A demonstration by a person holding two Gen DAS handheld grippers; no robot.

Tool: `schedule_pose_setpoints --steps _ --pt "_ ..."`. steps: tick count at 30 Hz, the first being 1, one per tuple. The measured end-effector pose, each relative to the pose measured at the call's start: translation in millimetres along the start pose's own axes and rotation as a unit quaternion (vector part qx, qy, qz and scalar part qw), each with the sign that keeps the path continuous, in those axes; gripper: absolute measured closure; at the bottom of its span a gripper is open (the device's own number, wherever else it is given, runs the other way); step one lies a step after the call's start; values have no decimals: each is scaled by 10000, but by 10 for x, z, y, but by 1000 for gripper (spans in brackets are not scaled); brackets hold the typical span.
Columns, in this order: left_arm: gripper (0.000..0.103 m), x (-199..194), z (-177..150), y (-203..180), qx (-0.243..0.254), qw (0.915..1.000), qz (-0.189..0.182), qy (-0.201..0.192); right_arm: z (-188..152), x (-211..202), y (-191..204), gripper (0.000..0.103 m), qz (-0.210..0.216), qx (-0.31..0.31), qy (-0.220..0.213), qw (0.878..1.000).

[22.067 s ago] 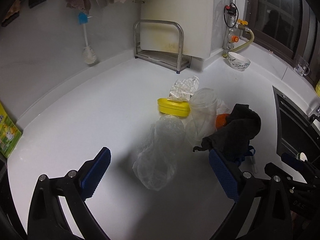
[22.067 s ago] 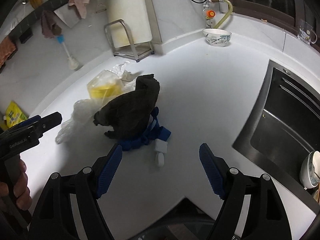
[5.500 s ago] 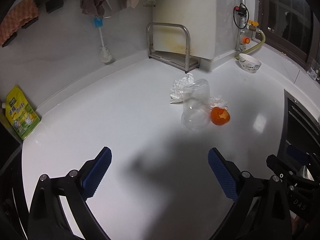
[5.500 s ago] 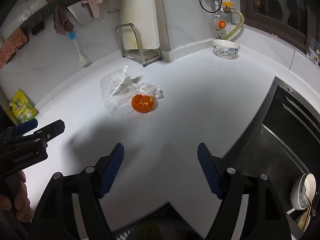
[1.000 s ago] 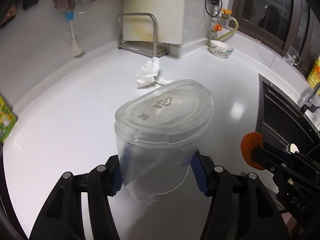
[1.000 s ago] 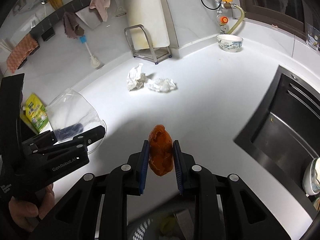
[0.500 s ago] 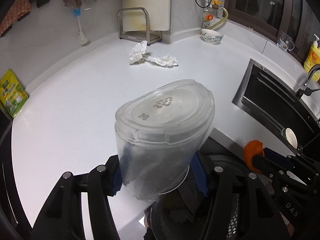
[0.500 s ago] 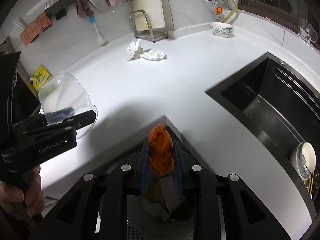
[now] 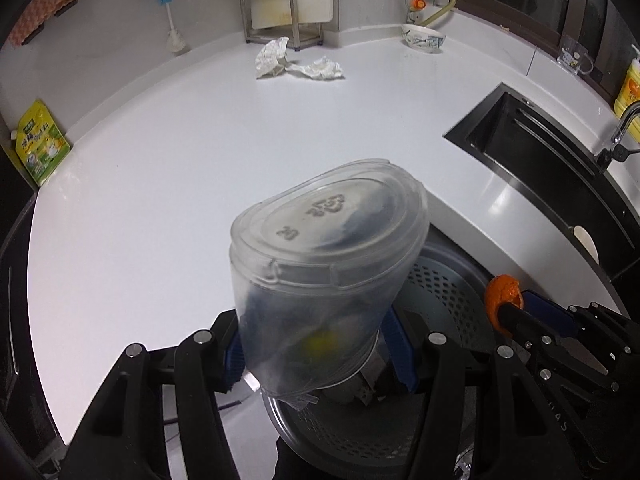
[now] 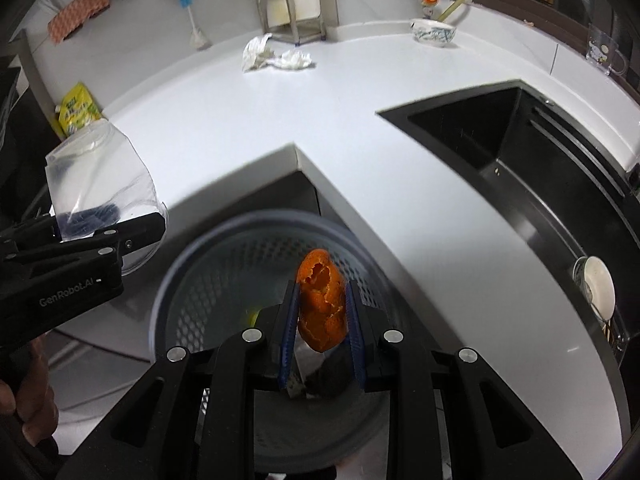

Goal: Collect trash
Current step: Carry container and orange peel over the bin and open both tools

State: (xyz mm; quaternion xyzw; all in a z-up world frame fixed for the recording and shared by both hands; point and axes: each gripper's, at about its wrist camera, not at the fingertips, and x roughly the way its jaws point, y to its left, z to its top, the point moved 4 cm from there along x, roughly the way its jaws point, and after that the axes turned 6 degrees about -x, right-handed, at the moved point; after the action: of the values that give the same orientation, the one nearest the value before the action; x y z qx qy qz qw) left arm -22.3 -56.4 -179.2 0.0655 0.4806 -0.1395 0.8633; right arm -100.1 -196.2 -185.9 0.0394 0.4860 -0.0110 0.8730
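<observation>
Orange peel (image 10: 321, 300) sits pinched between the blue pads of the right gripper (image 10: 321, 322), jaws narrowed onto it, at 6 o'clock in the right wrist view. Directly beneath it is the round perforated trash basket (image 10: 192, 280), whose rim circles the peel from 7 to 3 o'clock; dark and yellowish scraps lie blurred at its bottom. In the left wrist view the same peel (image 9: 502, 296) shows at 4 o'clock, at the tip of the right gripper (image 9: 516, 312).

The left gripper (image 9: 316, 350) clamps a clear plastic container (image 9: 324, 272) near its open end, the closed base tilted up toward the camera with moulded marks on it. The container hangs over the near rim of the trash basket (image 9: 440, 280). From the right wrist view the container (image 10: 100, 172) appears at 9 o'clock, held by the left gripper (image 10: 108, 232), beside the basket and over the counter edge.

Farther off, the white countertop (image 9: 160, 160) spreads wide, with a dark sink (image 9: 532, 148) at 2 o'clock. Two crumpled paper tissues (image 9: 296, 64) lie touching one another at 12 o'clock, just in front of a metal rack (image 9: 272, 12). A patterned bowl (image 9: 424, 38) stands at 1 o'clock and a yellow-green packet (image 9: 40, 144) leans at 9 o'clock against the wall.
</observation>
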Motion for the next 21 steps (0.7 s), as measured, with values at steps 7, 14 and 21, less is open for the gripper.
schedule_pose_setpoints --steps 7,14,21 --pt "43 74 -199 -83 -112 9996 52 252 -196 48 -22 80 286 -160 150 9994" --pt "39 70 -286 -121 -187 9992 84 332 -222 49 0 80 474 -278 189 9983" --pt "29 6 -296 -100 -305 9990 112 300 -186 -42 -37 59 510 -269 -14 9983"
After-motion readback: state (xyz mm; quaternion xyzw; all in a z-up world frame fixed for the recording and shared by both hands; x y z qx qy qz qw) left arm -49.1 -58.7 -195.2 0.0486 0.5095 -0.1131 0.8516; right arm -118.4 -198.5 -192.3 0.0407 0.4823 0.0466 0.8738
